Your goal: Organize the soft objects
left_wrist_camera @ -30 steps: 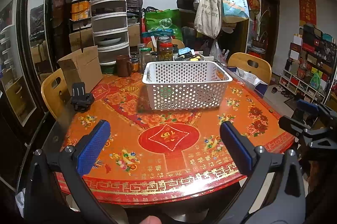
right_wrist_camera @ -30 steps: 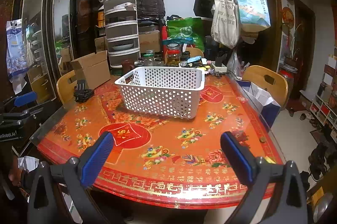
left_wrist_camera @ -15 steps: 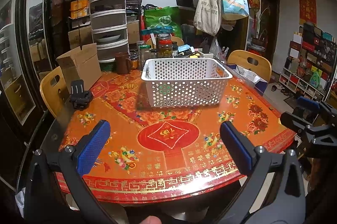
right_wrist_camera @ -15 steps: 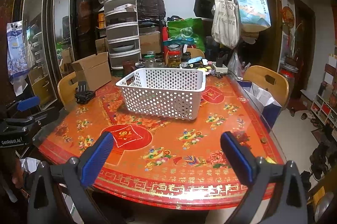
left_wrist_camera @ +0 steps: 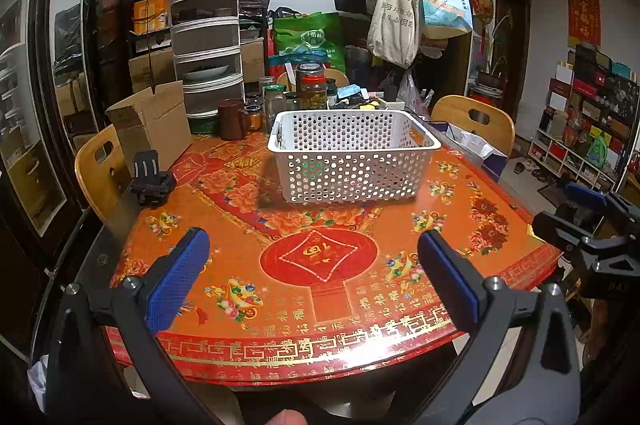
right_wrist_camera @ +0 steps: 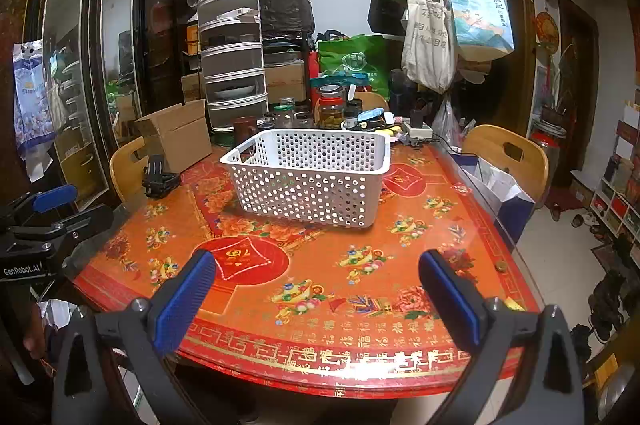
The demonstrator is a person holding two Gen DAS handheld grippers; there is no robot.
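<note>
On the table point(left_wrist_camera: 460, 225), white basket point(left_wrist_camera: 352, 155), both hand-held grippers, left point(left_wrist_camera: 312, 273) and right point(right_wrist_camera: 316, 293), spread wide, empty, floor shoes point(right_wrist_camera: 600, 309) only in right view.

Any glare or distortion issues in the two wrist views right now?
Left wrist: heavy fisheye bending and dark corner vignette; mild sheen on the table near edge; basket sharp. Right wrist: same bending; a strong white glare patch washes out the table's front edge; mirror cabinet shows reflections. Both grippers open, in focus.
</note>
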